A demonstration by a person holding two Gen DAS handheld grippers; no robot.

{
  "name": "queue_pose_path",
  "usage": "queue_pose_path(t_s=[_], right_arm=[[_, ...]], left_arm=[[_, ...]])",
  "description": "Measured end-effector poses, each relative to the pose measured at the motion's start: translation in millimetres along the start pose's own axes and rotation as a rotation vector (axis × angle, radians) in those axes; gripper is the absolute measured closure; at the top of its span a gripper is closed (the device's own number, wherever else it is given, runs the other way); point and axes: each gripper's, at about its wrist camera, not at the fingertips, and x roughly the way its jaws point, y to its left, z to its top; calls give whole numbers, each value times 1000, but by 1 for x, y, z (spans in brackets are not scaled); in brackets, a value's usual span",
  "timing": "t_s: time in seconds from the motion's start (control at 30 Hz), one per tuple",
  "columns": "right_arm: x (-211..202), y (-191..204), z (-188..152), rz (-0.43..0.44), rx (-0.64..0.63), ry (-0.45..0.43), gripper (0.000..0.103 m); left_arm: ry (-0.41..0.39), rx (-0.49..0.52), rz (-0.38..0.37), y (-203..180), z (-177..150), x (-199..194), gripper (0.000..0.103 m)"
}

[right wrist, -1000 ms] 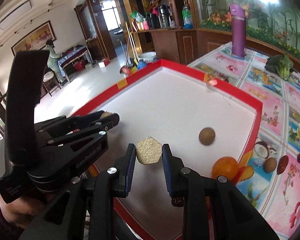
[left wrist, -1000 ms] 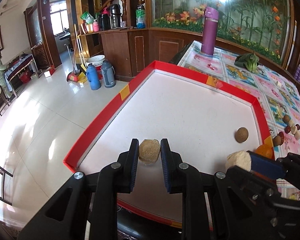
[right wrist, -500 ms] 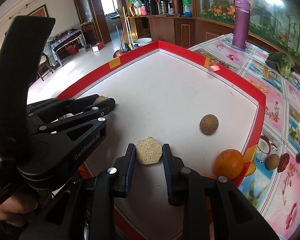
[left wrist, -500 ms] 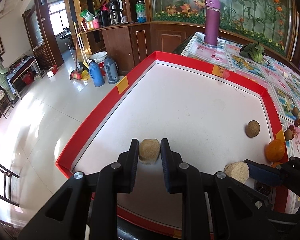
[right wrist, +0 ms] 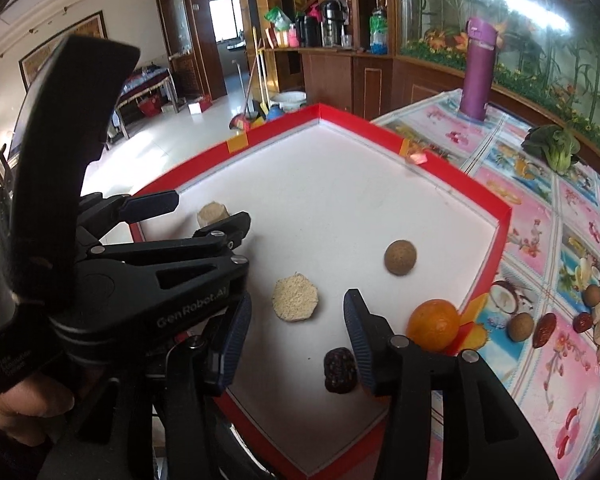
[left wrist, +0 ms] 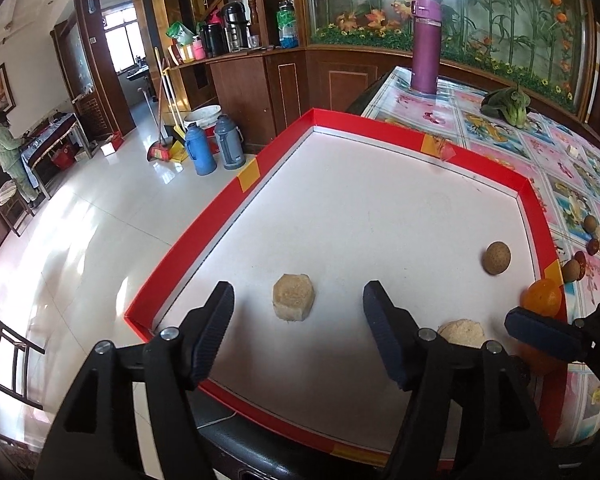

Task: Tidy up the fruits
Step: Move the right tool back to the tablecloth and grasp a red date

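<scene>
Both grippers spread wide over the red-rimmed tray (left wrist: 256, 170); nothing held.

Left gripper (left wrist: 298, 322): jaws apart, a tan hexagonal piece (left wrist: 293, 297) lying free on the white floor between them. Right gripper (right wrist: 296, 330): jaws apart, second tan hexagonal piece (right wrist: 295, 298) lying between them. In the tray also: brown round fruit (right wrist: 399, 257), orange (right wrist: 433, 324) at the right rim, dark wrinkled fruit (right wrist: 340, 370) beside the right finger.

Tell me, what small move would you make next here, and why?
Probably lift both away: the left hand-held gripper and right hand-held gripper stand open, each tan hexagonal piece resting free on the white tray.
</scene>
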Motion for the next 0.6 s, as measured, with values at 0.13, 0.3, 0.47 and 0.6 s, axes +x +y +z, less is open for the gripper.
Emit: queue_pose_path(t_s=[0.13,0.3,0.47,0.6], right_arm=[[-30,-16,-4,-6,31,-95,52],[-68,-56,-16,-29,125,-180,49],[-91,-113,-43,-130,237,-199,48],[-98,-157,-68,-161,378,-178,48]], left_arm=[[-45,-34,-2,2,2,-21,27],[-82,-46,-21,-6,4,-44,23],[-113,8,-42,-31,2,-64,23],[-122,82,-75,-62,-3,-74,22]])
